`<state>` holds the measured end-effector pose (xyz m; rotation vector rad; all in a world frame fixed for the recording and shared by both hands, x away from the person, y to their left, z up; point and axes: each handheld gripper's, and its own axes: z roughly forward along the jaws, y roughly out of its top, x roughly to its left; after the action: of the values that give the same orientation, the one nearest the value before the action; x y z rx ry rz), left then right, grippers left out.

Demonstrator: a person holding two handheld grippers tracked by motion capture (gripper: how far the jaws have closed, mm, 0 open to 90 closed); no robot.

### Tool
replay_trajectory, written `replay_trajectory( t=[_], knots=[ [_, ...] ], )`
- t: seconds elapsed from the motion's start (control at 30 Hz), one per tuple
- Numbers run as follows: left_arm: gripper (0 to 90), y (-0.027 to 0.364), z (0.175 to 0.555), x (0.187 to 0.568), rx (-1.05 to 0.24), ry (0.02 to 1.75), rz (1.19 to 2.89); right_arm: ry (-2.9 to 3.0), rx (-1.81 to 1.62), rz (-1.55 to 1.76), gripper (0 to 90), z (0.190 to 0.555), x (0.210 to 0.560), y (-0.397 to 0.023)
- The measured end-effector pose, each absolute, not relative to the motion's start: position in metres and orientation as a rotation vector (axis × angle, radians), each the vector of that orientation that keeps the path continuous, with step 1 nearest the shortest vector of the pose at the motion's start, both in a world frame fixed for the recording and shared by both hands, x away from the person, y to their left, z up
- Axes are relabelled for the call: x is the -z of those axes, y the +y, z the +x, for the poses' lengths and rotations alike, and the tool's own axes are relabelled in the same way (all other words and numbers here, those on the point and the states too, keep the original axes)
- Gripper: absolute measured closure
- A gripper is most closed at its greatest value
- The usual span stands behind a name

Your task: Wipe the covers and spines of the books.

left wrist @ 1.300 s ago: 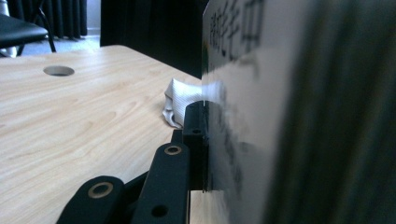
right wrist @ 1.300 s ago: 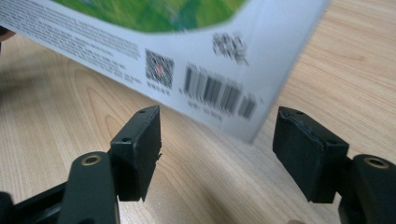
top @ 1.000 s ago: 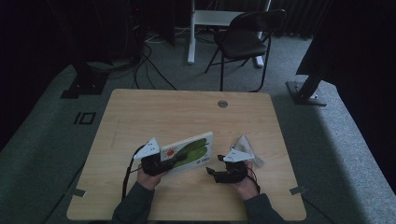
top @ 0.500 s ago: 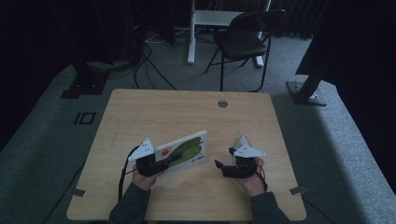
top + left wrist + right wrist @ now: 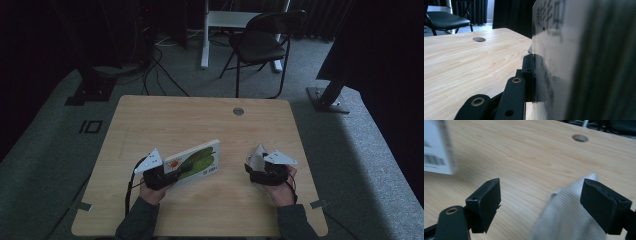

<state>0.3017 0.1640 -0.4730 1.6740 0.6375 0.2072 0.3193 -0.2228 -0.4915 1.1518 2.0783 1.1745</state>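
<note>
So the right tongs (image 5: pixel 540 202) just opened up and slid off to the side, cloth (image 5: pixel 566 217) loose between them, while the left tongs (image 5: pixel 167 175) stay clamped on the book (image 5: pixel 195 159), propped on the table (image 5: pixel 200 120).

- The surface (image 5: pixel 200 120) is pale wood with visible grain and a smooth, matt finish.
- The book (image 5: pixel 195 161) has a glossy printed cover.
- The cloth (image 5: pixel 566 220) is grey ribbed fabric, soft and matt.
- The right tool (image 5: pixel 540 202) has matt black plastic jaws.
</note>
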Motion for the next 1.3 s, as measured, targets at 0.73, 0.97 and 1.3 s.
replay_trajectory(
  t=[0.73, 0.97, 1.3],
  knots=[
    [78.1, 0.166, 0.300, 0.473, -0.250, 0.646, 1.697, 2.067, -1.008, 1.361, 29.7, 0.342, 0.527, -0.243],
    [78.1, 0.165, 0.298, 0.472, -0.289, 0.643, 1.721, 2.067, -0.947, 1.347, 47.5, 0.341, 0.530, -0.240],
    [78.1, 0.160, 0.296, 0.472, -0.328, 0.633, 1.757, 2.065, -0.929, 1.369, 60.6, 0.342, 0.532, -0.242]
  ],
)
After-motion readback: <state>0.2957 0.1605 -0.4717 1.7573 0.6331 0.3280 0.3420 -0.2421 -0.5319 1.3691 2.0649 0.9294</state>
